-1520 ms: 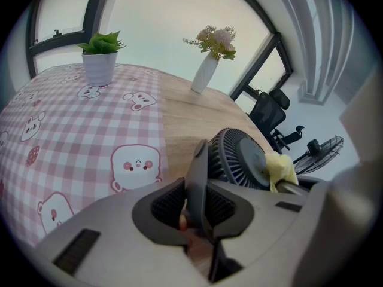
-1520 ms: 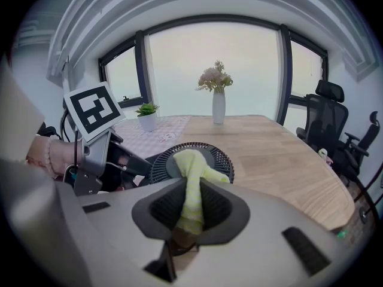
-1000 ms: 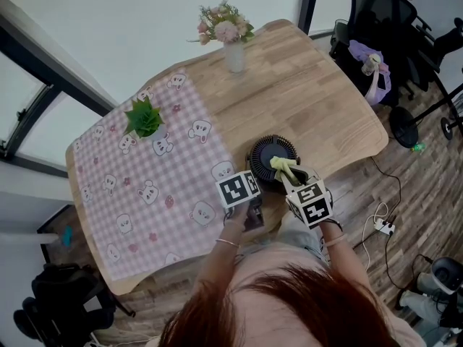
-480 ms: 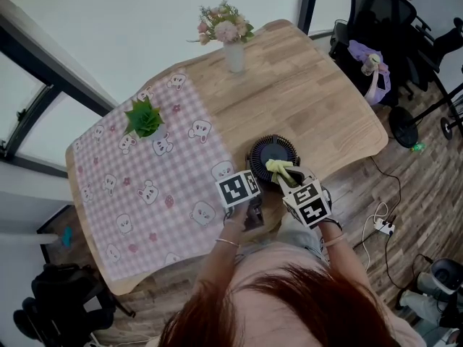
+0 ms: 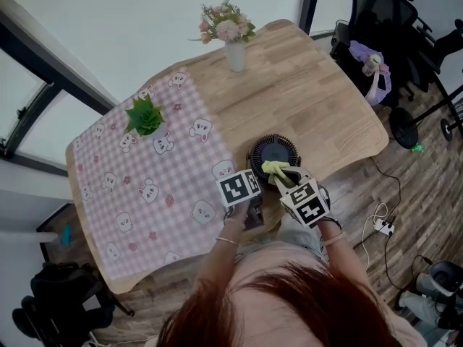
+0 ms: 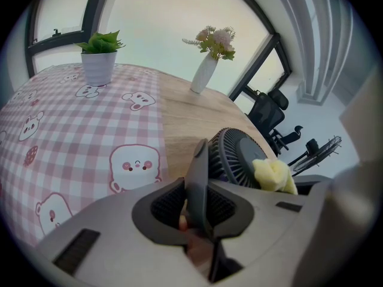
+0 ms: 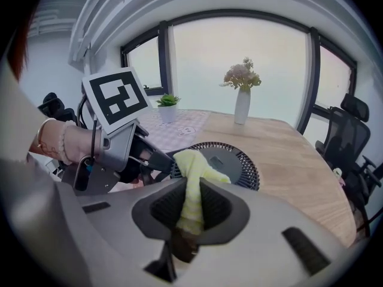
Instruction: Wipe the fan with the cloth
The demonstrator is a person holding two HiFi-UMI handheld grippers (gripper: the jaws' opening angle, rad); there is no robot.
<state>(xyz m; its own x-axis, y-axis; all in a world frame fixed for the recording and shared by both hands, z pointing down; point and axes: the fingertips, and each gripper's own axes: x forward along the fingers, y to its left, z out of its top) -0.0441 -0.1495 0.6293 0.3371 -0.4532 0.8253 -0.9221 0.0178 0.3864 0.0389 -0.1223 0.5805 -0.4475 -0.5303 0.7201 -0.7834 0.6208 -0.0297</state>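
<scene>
One fan [image 6: 239, 157] stands just ahead of both pairs of jaws. The left gripper [image 6: 197, 203] clenches a thin dark part of it, mostly hidden. The right gripper [image 7: 190, 207] pinches the one yellow cloth [image 7: 194, 171], whose free end lies against the fan.

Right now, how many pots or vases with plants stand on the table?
2. A green potted plant stands on the pink checked tablecloth; a white vase of flowers stands on bare wood near the far edge.
</scene>
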